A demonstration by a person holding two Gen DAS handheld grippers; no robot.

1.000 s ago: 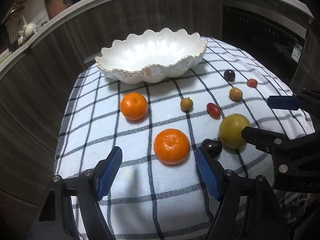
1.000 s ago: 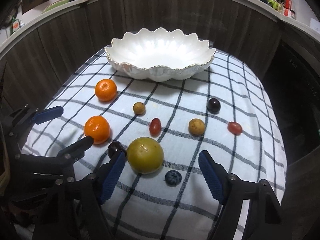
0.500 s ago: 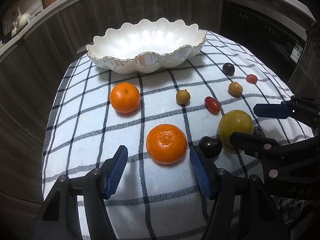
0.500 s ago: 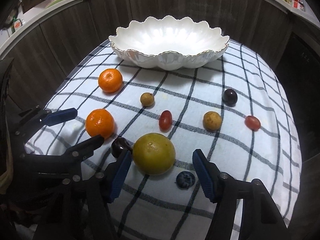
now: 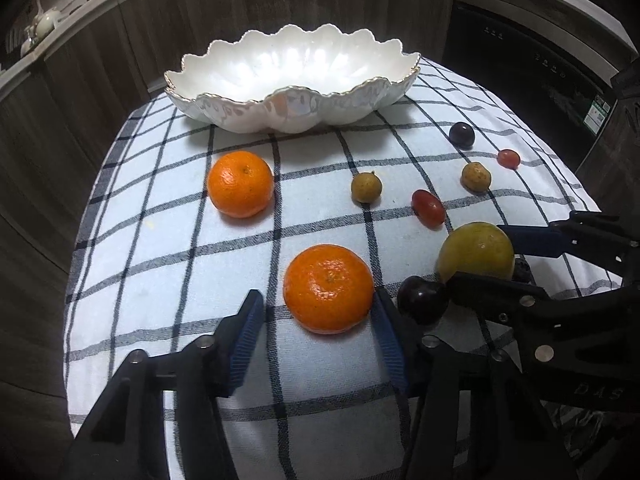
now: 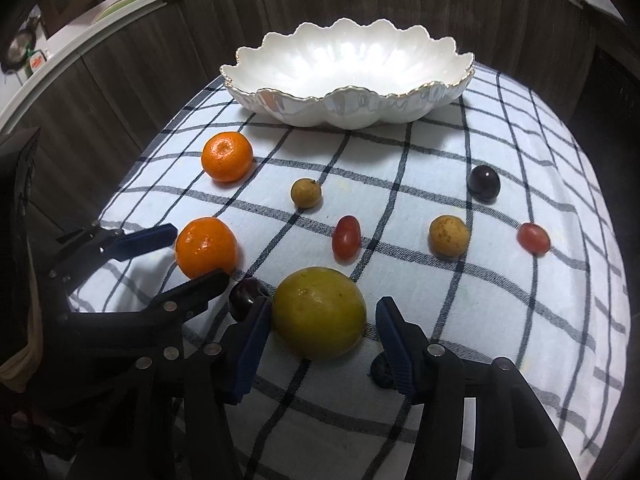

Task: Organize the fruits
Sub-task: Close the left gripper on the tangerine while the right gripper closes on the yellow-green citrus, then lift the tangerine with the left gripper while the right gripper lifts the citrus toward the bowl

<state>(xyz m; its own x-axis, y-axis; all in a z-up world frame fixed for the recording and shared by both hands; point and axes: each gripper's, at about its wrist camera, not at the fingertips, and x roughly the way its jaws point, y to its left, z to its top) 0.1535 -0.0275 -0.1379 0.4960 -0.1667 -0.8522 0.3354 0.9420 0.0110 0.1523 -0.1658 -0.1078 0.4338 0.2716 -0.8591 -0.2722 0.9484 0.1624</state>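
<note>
Checked cloth over counter, empty bowl at back. Left gripper closing around near mandarin, left pad not touching. Right gripper closing around yellow-green fruit, gap remaining.

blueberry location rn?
Right wrist view, bottom centre: the blueberry lies on the checked cloth, half hidden behind one blue pad of the right gripper, just beside the big yellow-green fruit.
</note>
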